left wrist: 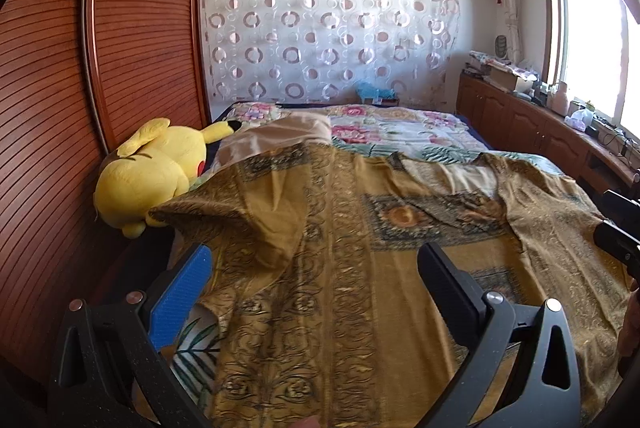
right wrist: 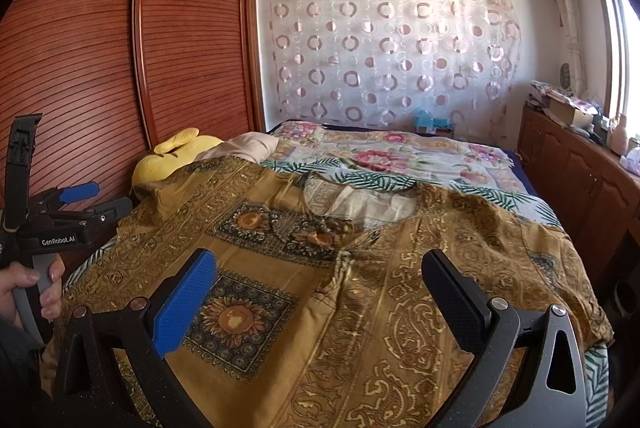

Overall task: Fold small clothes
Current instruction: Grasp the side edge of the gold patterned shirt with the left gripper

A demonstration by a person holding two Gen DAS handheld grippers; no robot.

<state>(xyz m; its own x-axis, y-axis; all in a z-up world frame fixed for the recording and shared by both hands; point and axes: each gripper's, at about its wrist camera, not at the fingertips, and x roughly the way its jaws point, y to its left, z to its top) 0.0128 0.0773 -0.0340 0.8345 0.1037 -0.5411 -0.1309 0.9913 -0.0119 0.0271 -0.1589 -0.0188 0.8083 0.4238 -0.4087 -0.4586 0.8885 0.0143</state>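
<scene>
A mustard-gold patterned shirt (left wrist: 360,248) lies spread flat, front up, on the bed; it also shows in the right wrist view (right wrist: 360,268) with its neckline (right wrist: 360,200) toward the far side. Its left sleeve (left wrist: 224,212) lies near the bed's left edge. My left gripper (left wrist: 316,268) is open and empty, above the shirt's left part. My right gripper (right wrist: 320,276) is open and empty, above the shirt's middle. The left gripper also shows at the left edge of the right wrist view (right wrist: 80,204), held by a hand.
A yellow plush toy (left wrist: 152,168) lies at the bed's left edge beside a wooden wardrobe (left wrist: 140,28). A floral bedspread (left wrist: 400,132) covers the bed. A beige pillow (right wrist: 244,146) lies at the head. Wooden cabinets (left wrist: 520,120) with clutter run along the right under a window.
</scene>
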